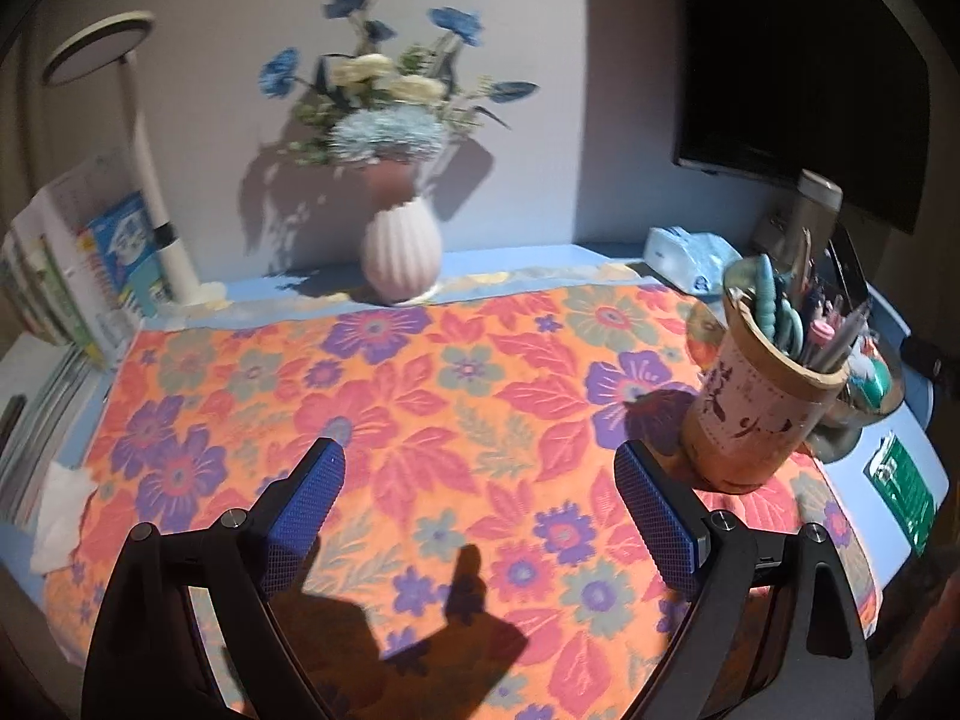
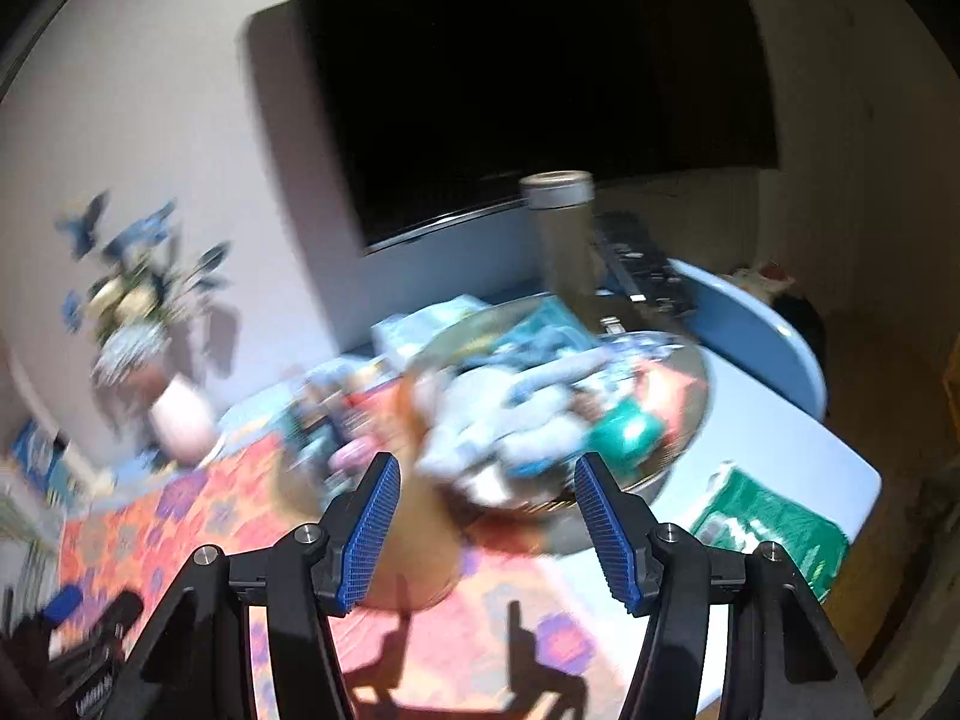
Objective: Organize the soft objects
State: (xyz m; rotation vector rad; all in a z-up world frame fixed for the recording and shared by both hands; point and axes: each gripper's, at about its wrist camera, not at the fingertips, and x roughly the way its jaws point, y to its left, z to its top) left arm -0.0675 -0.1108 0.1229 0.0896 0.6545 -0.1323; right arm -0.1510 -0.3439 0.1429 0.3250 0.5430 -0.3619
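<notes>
A metal bowl (image 2: pixel 684 462) heaped with soft objects (image 2: pixel 528 396), grey-blue and teal, stands just ahead of my right gripper (image 2: pixel 486 474), which is open and empty; that view is blurred. In the left wrist view only the bowl's edge (image 1: pixel 882 396) shows behind the pen cup (image 1: pixel 762 402). My left gripper (image 1: pixel 480 462) is open and empty above the floral tablecloth (image 1: pixel 420 408). A white crumpled tissue (image 1: pixel 60 504) lies at the cloth's left edge.
A pink ribbed vase (image 1: pixel 401 252) with blue flowers stands at the back wall. A white lamp (image 1: pixel 150 180) and books (image 1: pixel 66 264) are at the left. A tissue pack (image 1: pixel 690 255), a dark monitor (image 1: pixel 798 60), a metal tumbler (image 2: pixel 561 234) and a green packet (image 2: pixel 774 522) are at the right.
</notes>
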